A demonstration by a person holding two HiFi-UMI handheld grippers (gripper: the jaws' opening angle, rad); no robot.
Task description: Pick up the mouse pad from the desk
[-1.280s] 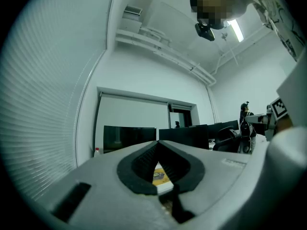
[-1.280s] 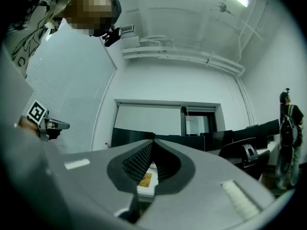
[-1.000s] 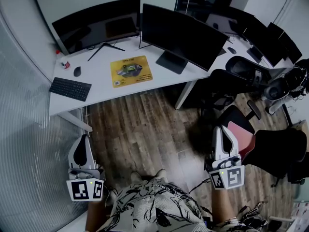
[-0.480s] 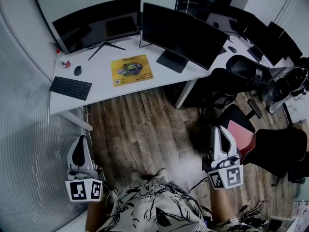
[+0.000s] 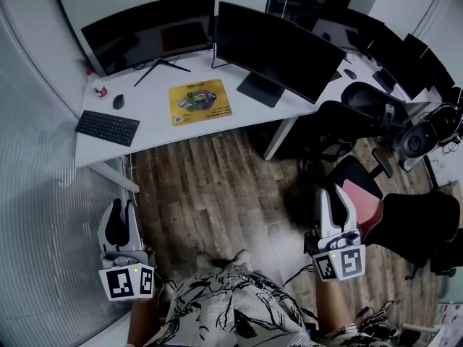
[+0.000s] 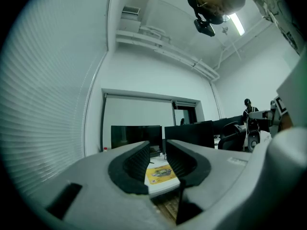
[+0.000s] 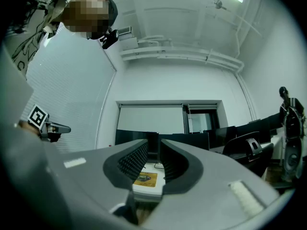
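The yellow mouse pad point(image 5: 200, 100) lies flat on the white desk point(image 5: 155, 129), in front of the two monitors and far ahead of both grippers. My left gripper point(image 5: 121, 207) hovers over the wooden floor at lower left. Its jaws have just been opening and stand a narrow gap apart, with nothing between them. My right gripper point(image 5: 334, 193) hovers at lower right, its jaws likewise just opened and empty. The left gripper view shows the mouse pad point(image 6: 161, 173) far off through the gap of the left gripper point(image 6: 157, 150). The right gripper view shows the mouse pad point(image 7: 146, 179) the same way beyond the right gripper point(image 7: 153, 150).
A black keyboard point(image 5: 107, 127) and a mouse point(image 5: 118, 101) lie left of the pad. Two dark monitors point(image 5: 148, 35) point(image 5: 278, 49) stand behind it. Office chairs point(image 5: 369, 103) crowd the right side, one with a red seat point(image 5: 359, 194) beside my right gripper. A ribbed glass wall point(image 5: 36, 215) runs along the left.
Both grippers' jaws were pressed together before and now stand slightly apart. The hands have stayed about where they were.
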